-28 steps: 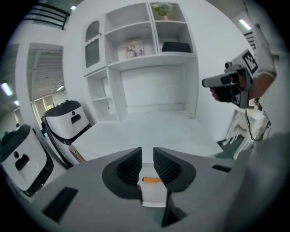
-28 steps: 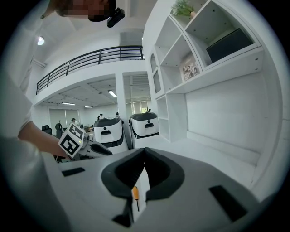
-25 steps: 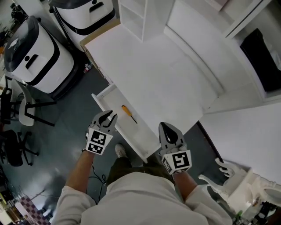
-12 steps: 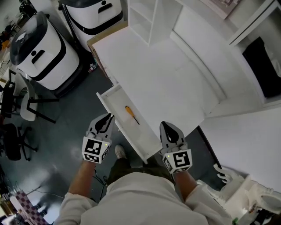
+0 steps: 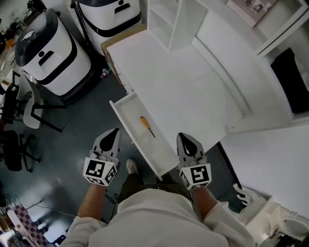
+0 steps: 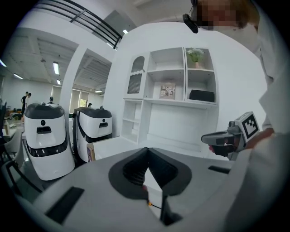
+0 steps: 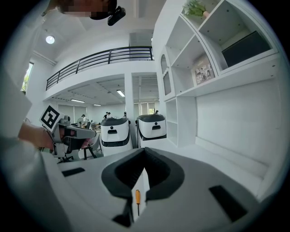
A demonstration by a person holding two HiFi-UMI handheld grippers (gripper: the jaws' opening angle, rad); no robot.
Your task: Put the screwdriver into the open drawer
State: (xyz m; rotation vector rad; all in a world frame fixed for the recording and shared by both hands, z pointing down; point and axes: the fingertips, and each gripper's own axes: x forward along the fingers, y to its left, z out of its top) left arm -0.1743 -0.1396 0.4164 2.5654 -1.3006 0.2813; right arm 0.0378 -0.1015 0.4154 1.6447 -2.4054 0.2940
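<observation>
The screwdriver (image 5: 146,126), with an orange handle and a thin dark shaft, lies loose inside the open white drawer (image 5: 126,112) that sticks out from the white desk. My left gripper (image 5: 115,131) hangs over the floor just left of the drawer, jaws shut and empty. My right gripper (image 5: 184,137) sits at the drawer's right side over the desk edge, also shut and empty. In the right gripper view the screwdriver (image 7: 137,196) shows below the closed right gripper (image 7: 145,150). The left gripper view shows only an orange speck of the screwdriver (image 6: 149,204) under the left gripper (image 6: 147,149).
Two white machines with black bands (image 5: 48,53) (image 5: 108,14) stand on the dark floor at the upper left, with chairs (image 5: 19,113) beside them. A white shelf unit (image 5: 169,19) rises at the back of the desk (image 5: 188,82). A white hand-shaped object (image 5: 246,195) lies bottom right.
The left gripper's jaws have come together and it has drawn back down and left, away from the drawer. The screwdriver stays lying in the drawer. The right gripper has barely moved.
</observation>
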